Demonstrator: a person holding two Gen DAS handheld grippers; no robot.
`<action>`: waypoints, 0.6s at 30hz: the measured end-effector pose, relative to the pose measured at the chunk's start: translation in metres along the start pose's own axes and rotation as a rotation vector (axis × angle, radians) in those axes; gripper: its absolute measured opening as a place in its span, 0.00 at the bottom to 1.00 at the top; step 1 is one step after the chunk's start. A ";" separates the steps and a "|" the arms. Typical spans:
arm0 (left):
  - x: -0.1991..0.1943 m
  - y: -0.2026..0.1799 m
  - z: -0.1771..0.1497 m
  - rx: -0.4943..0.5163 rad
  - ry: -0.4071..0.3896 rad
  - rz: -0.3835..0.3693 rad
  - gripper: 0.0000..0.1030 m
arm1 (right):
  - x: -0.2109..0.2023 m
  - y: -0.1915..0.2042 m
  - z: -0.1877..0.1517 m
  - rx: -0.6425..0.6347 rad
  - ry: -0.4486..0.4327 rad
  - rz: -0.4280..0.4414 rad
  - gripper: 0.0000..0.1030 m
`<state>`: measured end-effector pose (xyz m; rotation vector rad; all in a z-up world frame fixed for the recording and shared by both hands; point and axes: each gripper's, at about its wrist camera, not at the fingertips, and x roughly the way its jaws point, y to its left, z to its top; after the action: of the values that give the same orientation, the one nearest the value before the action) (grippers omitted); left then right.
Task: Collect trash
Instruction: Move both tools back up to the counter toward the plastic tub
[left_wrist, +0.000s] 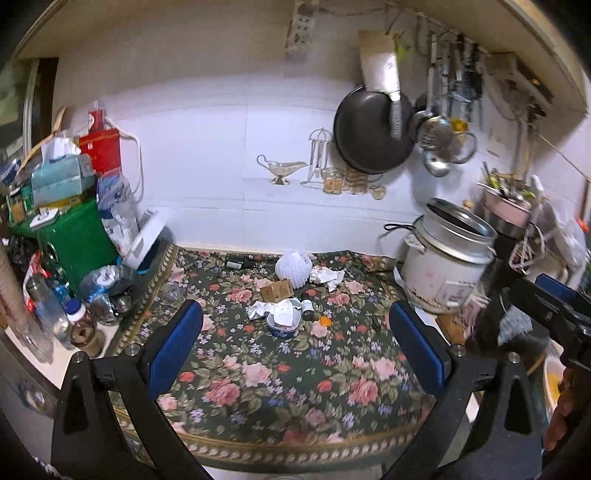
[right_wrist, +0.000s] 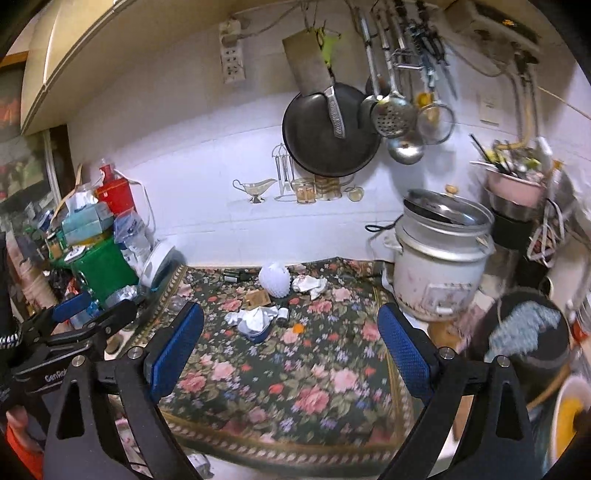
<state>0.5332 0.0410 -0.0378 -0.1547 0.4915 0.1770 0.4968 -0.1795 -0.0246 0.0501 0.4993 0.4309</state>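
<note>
Trash lies at the far middle of the floral tablecloth (left_wrist: 280, 376): a white foam fruit net (left_wrist: 293, 268), crumpled white paper (left_wrist: 327, 277), a small cardboard box (left_wrist: 277, 290), a blue cup stuffed with tissue (left_wrist: 283, 321), foil wrap (left_wrist: 260, 309), a small dark bottle (left_wrist: 307, 309) and an orange scrap (left_wrist: 324, 321). The same pile shows in the right wrist view, with the foam net (right_wrist: 274, 279) and tissue cup (right_wrist: 255, 322). My left gripper (left_wrist: 295, 343) is open and empty, short of the pile. My right gripper (right_wrist: 290, 347) is open and empty, also short of it.
A white rice cooker (left_wrist: 445, 258) stands at the right, a green box (left_wrist: 79, 240) with tissue boxes and bottles (left_wrist: 48, 314) at the left. A pan (left_wrist: 373, 133) and utensils hang on the wall. A dark bin with cloth (right_wrist: 528, 339) sits at the right.
</note>
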 end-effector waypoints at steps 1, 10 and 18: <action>0.007 -0.003 0.002 -0.007 0.006 0.010 0.98 | 0.008 -0.007 0.005 -0.011 0.007 0.011 0.91; 0.079 -0.008 -0.001 -0.005 0.118 0.123 0.98 | 0.094 -0.044 0.005 0.031 0.153 0.097 0.91; 0.147 0.038 -0.008 -0.013 0.232 0.157 0.98 | 0.172 -0.031 -0.010 0.074 0.294 0.084 0.91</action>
<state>0.6494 0.0958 -0.1195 -0.1498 0.7346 0.3182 0.6399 -0.1378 -0.1157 0.0793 0.8050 0.5048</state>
